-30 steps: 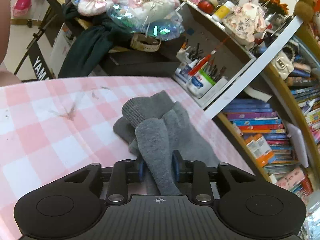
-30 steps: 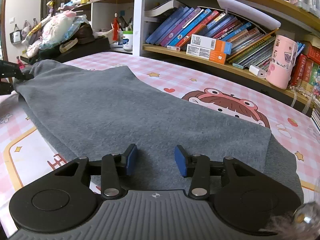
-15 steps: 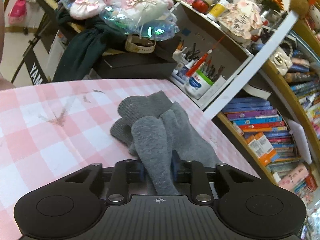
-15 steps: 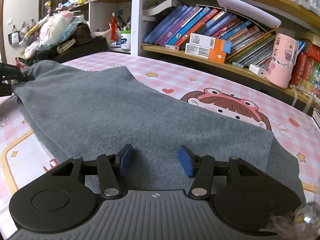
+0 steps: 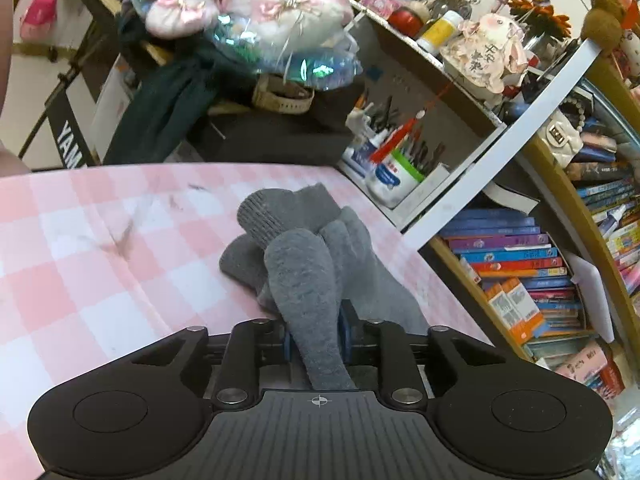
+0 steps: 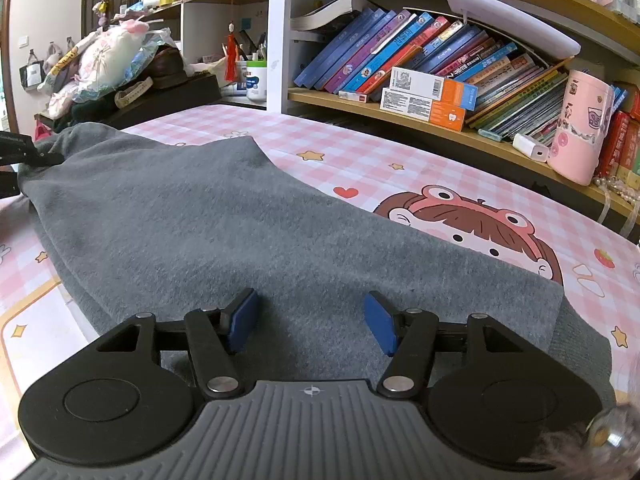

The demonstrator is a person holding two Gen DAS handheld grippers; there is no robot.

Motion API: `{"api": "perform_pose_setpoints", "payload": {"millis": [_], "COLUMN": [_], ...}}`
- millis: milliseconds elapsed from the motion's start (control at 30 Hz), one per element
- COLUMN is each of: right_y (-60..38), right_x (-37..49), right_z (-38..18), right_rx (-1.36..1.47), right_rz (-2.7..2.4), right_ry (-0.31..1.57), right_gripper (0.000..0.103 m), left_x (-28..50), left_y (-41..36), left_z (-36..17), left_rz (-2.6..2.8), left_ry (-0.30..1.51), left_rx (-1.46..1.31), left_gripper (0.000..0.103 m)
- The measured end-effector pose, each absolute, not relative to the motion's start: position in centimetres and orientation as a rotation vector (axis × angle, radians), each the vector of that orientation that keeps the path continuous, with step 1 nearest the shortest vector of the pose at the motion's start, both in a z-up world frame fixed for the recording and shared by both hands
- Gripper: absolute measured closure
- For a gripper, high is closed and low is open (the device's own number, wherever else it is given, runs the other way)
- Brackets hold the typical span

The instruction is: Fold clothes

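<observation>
A grey sweater (image 6: 224, 232) lies spread across the pink checked tablecloth (image 6: 360, 160). My left gripper (image 5: 315, 340) is shut on a bunched fold of the grey sweater (image 5: 304, 280), near a ribbed cuff (image 5: 260, 220). In the right wrist view the left gripper (image 6: 24, 156) shows at the far left, holding the sweater's far end. My right gripper (image 6: 310, 322) is open, its blue pads (image 6: 242, 316) just above the sweater's near part, holding nothing.
A bookshelf (image 6: 440, 68) runs along the table's far side, with a pink cup (image 6: 580, 128) on it. A pen holder (image 5: 396, 176) and a black keyboard piled with plush toys (image 5: 248, 24) stand beyond the table's end.
My right gripper's jaws have opened wider over the sweater. My left gripper keeps its hold on the fold and has shifted slightly, with the view tilting a little.
</observation>
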State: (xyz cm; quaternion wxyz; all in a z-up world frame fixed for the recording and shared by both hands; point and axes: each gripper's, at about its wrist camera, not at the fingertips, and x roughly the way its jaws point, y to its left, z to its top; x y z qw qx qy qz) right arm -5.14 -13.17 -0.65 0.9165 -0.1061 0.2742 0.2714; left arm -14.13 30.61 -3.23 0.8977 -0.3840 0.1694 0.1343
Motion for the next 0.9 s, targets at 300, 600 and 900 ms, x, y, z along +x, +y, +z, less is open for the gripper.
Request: {"api": "perform_pose_setpoints", "payload": {"millis": [300, 600, 900], "right_y": [-11.1, -7.8, -8.2], "right_x": [-5.2, -5.0, -5.0], "right_z": [1.3, 0.3, -0.7], "right_rx": [-0.184, -0.286, -0.274], "right_rz": [0.669, 0.805, 0.853], "right_ry": [0.493, 0.563, 0.572], "right_gripper": [0.042, 0.04, 0.037], "left_x": [-13.9, -13.9, -13.5], "left_y": [30.5, 30.7, 30.5], "left_z": [-3.4, -3.5, -3.2], "left_rz": [0.287, 0.275, 0.291], "left_ry": [0.349, 0.349, 0.362], "left_rx": [-0.801, -0.813, -0.775], "left_gripper": [0.08, 0.079, 0.082]}}
